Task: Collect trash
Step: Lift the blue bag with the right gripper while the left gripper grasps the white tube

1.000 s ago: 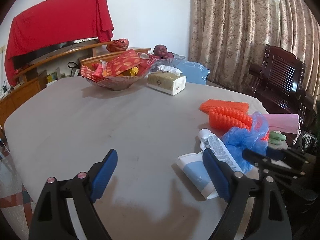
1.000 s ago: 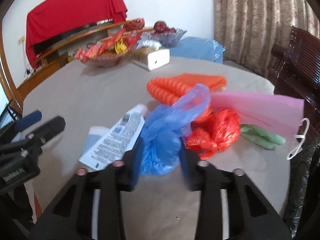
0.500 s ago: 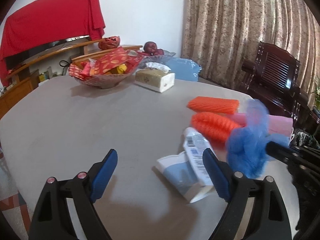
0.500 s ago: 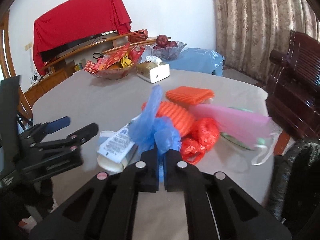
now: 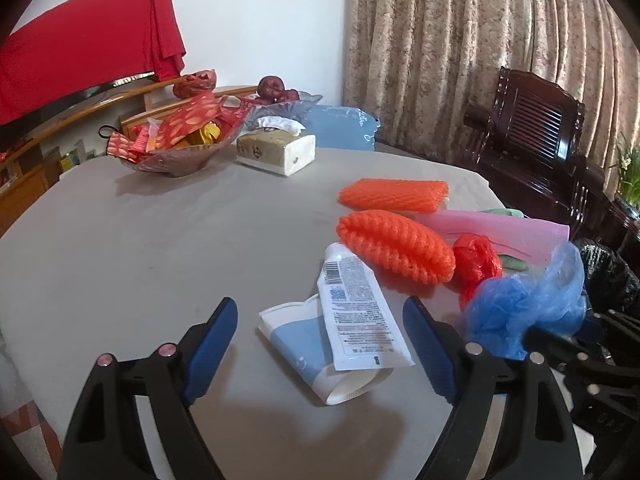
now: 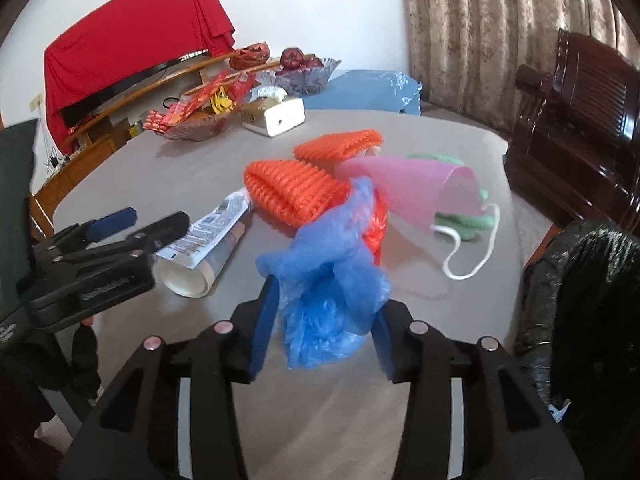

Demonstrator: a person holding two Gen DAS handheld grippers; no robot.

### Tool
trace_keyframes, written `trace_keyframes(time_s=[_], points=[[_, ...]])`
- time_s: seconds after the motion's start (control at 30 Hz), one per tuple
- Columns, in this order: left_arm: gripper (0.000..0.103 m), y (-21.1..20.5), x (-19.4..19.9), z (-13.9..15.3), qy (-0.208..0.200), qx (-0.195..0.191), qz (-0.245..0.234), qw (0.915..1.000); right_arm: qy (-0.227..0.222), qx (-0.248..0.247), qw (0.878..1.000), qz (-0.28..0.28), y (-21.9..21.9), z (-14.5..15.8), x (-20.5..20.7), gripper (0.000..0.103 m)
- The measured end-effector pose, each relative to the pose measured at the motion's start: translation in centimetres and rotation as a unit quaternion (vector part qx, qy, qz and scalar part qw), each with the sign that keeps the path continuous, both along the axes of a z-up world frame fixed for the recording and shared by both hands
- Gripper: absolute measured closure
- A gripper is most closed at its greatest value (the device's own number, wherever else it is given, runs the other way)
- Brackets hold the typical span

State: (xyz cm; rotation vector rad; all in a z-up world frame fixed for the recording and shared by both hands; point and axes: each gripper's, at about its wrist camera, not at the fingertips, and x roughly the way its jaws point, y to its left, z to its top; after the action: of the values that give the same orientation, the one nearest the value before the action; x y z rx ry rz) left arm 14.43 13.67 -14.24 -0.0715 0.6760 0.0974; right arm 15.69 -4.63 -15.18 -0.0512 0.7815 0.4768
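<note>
Grey cloth-covered table [image 5: 160, 240] fills both views; patterned beige curtains [image 5: 460, 60] at upper right, red draped cloth [image 5: 80, 56] at upper left.

Left wrist view: left gripper [image 5: 320, 336] at bottom centre, blue-padded jaws standing wide apart, nothing pressed between them. Beyond the tips, centre-low in frame, a white squeeze tube with printed label [image 5: 356, 312] lies across a flattened white-and-blue paper cup [image 5: 304, 344]. Right of centre: two orange foam net sleeves, the nearer [image 5: 396, 250] touching the tube's cap end, the farther [image 5: 394, 195] above it. Crumpled red plastic bag [image 5: 478, 260] sits just right of the nearer sleeve; pink face mask [image 5: 504, 232] behind it.

Right wrist view: right gripper [image 6: 324, 316] at bottom centre, jaws opening, with a crumpled blue plastic bag [image 6: 328, 280] between them. Left pad [image 6: 266, 320] appears to touch the bag; contact on the right side is hidden by the plastic, so a firm grip cannot be confirmed. Black bin liner [image 6: 588, 300] at right edge of frame, beside the table's edge.

Background, upper centre: glass bowl of red snack packets [image 5: 176, 144], tissue box [image 5: 276, 150], dark wooden chair [image 5: 532, 128] at right.
</note>
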Motion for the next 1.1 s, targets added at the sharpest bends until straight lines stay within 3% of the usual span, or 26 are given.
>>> trace_keyframes(time_s=[0.07,0.13,0.23,0.37,0.63,0.97,1.1], points=[[0.02,0.3,0.1,0.0,0.001,0.0,0.003,1.0,0.001,-0.009,1.0,-0.003,0.3,-0.5,0.3,0.051],[0.02,0.4,0.1,0.1,0.002,0.001,0.003,1.0,-0.001,-0.018,1.0,-0.004,0.6,-1.0,0.4,0.05],[0.02,0.3,0.1,-0.1,0.002,0.001,0.001,1.0,0.007,-0.028,1.0,0.007,0.7,-1.7,0.5,0.072],[0.02,-0.1,0.7,-0.6,0.007,0.001,-0.004,1.0,0.014,-0.004,1.0,0.003,-0.3,-1.4,0.4,0.083],[0.031,-1.0,3.6,-2.2,0.029,0.001,-0.012,0.9995,0.009,0.008,1.0,0.008,-1.3,-0.3,0.0,0.085],[0.032,-1.5,7.3,-3.7,0.065,-0.001,-0.008,0.9979,0.013,0.014,1.0,-0.003,-1.6,-0.4,1.4,0.085],[0.048,-1.5,8.0,-4.4,0.083,-0.01,-0.007,0.9964,0.021,0.016,1.0,-0.008,-1.8,-0.9,1.9,0.085]])
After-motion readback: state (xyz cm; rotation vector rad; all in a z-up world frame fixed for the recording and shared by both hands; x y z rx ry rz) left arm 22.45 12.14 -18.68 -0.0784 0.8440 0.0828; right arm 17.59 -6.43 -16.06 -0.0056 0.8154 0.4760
